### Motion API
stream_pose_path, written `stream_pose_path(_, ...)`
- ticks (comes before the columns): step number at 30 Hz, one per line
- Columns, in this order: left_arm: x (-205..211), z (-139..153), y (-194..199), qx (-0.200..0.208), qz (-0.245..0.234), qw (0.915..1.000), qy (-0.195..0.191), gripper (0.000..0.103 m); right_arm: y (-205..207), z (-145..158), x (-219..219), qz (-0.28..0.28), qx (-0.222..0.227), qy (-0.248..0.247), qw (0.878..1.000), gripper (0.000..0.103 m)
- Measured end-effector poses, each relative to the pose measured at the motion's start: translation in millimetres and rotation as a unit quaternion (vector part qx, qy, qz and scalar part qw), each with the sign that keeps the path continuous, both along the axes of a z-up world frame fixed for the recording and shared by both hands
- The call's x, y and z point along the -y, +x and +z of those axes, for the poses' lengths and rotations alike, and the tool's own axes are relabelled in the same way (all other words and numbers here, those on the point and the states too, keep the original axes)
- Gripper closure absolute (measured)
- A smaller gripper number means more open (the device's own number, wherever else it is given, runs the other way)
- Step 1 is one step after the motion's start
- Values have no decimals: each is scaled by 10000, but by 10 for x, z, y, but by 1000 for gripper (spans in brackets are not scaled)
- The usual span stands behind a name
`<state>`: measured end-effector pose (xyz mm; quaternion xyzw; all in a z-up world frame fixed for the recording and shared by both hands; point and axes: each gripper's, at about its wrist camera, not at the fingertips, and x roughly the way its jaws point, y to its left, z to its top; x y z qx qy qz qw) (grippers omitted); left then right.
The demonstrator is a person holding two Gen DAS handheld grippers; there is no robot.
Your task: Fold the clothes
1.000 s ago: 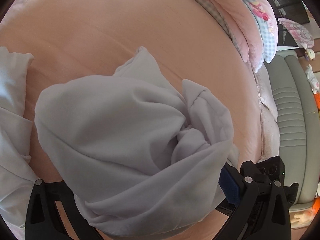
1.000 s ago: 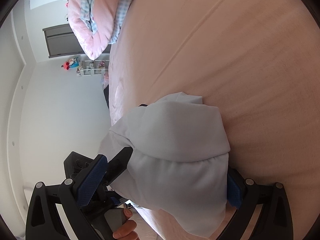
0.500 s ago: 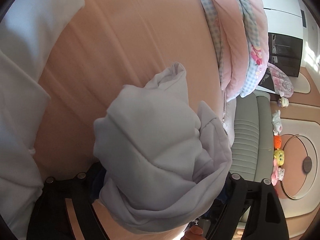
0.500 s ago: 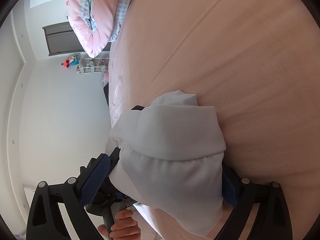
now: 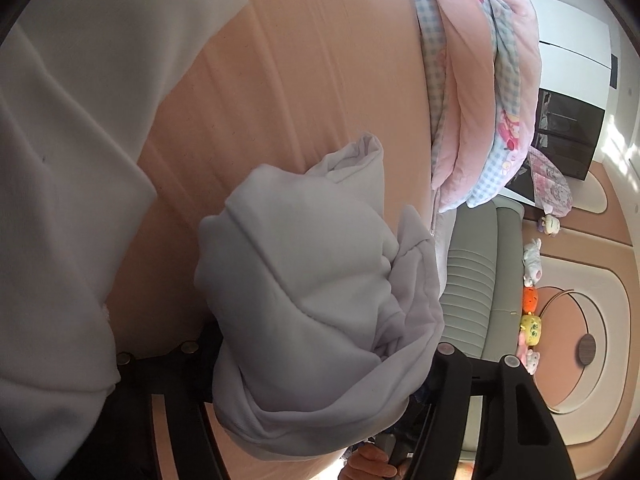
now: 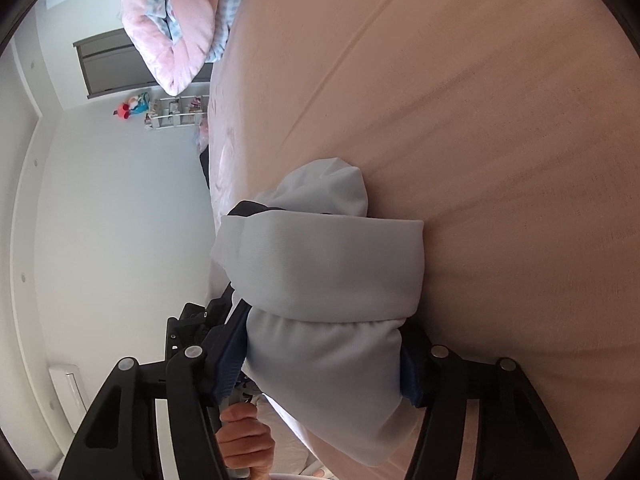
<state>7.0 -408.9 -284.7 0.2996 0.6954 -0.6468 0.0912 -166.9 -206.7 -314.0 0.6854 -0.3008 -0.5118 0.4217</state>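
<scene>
Peach bedsheet (image 6: 500,140), pink quilt (image 5: 472,92) bunched.

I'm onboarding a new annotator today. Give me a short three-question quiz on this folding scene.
1. True or false: the left gripper is shut on the grey garment.
2. What does the right gripper hold: A the pink quilt, B the grey garment, C nothing?
3. Name the surface under the garment.

Key: 1 true; 2 B; 3 the peach bed sheet.
</scene>
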Motion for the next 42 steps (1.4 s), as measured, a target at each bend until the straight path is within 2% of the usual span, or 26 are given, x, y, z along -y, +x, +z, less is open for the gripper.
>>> stream_pose_path(4,-59,57,-3,19,-6,9995,-308,39,4,-7,-17,35,-15,84,10000,49)
stream_pose_path(9,-180,177,-30,173,-44,9956,-920,38,85,109,8,65,-513,394,9979,53)
stream_pose_path(13,-321,349,-113,471,-134,9843,-1694,39,170,281,56,179,-1139,754,9905,54)
stream_pose_path(17,-441,521,-79,588,-309,9703,-2327,44,273,505,134,421,-1958,1052,9741,55)
stream_pose_path(19,-442,545,-40,531,-278,9718,-2280,46,309,592,150,482,-2211,1099,9678,55)
stream_pose_path(23,-443,548,101,408,-182,9770,-2083,48,338,715,140,514,-2437,1085,9624,55)
stream_pose_path(33,-592,842,84,195,-269,9739,-2246,48,399,1048,85,524,-2844,990,9522,55)
stream_pose_path(39,-636,1155,63,-58,-260,9691,-2451,48,385,1338,-11,410,-3031,825,9485,55)
stream_pose_path(42,-655,1321,56,-183,-263,9658,-2575,48,430,1531,-35,373,-3233,780,9423,55)
